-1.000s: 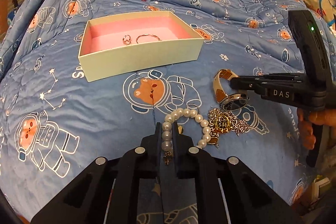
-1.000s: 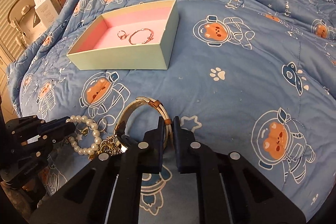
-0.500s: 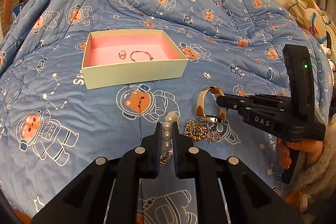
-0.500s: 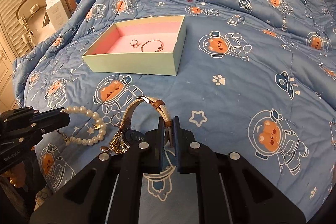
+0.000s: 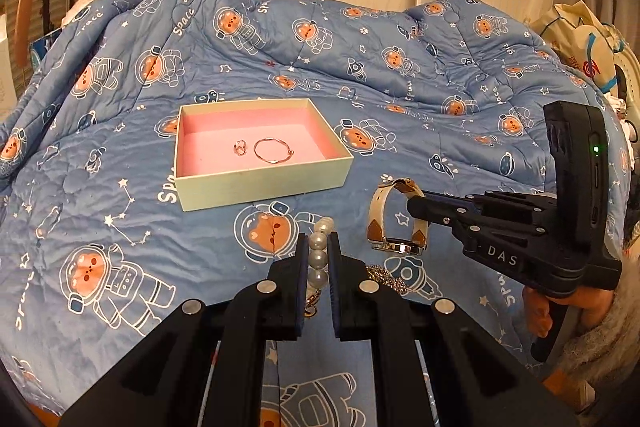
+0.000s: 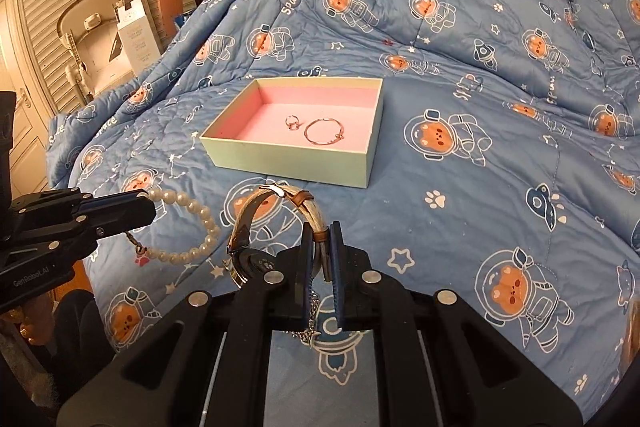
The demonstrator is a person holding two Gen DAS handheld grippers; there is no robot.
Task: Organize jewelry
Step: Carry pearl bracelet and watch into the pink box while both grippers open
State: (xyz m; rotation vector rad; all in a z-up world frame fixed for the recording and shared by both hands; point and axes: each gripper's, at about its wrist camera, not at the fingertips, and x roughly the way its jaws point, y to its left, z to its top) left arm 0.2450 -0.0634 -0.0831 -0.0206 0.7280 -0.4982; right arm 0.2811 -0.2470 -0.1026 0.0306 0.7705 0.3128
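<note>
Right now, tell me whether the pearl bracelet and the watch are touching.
Apart. The right wrist view shows blue quilt between the pearl bracelet, hanging from the left gripper, and the watch, held in the right gripper.

A blue quilt [image 5: 120, 227] printed with orange astronaut bears is carrying a pale green box [image 5: 260, 183] lined pink; white pearls [image 6: 188, 223] are gleaming.
</note>
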